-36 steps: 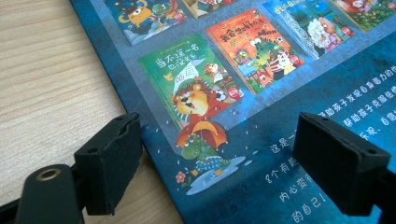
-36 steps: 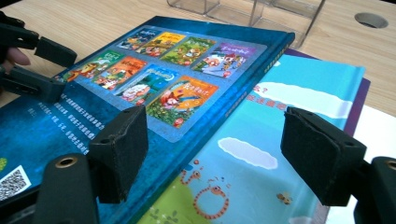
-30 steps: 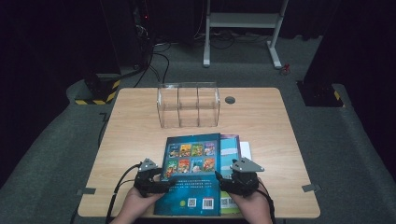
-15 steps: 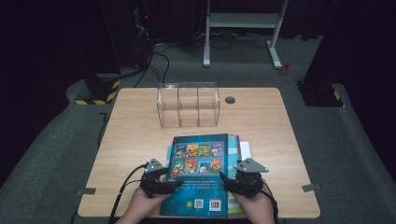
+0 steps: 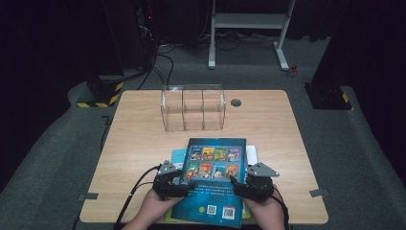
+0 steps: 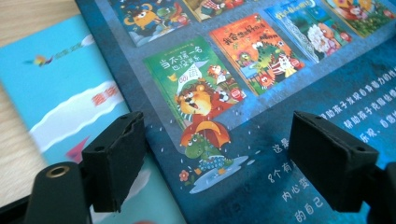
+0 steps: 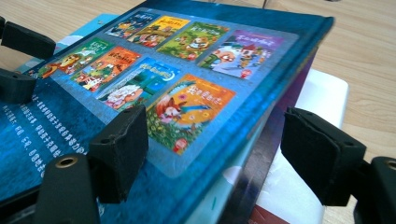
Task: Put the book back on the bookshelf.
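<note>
At the bench's near edge, both tongs [image 5: 183, 181] [image 5: 238, 183] straddle the blue book's [image 5: 215, 163] edges, open; next, close and lift.

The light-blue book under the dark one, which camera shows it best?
The left gripper view: the light-blue book fills its left side, cover picture and red lettering legible, sticking out from beneath the dark-blue picture book. The high view shows a sliver; the right gripper view shows a far corner.
</note>
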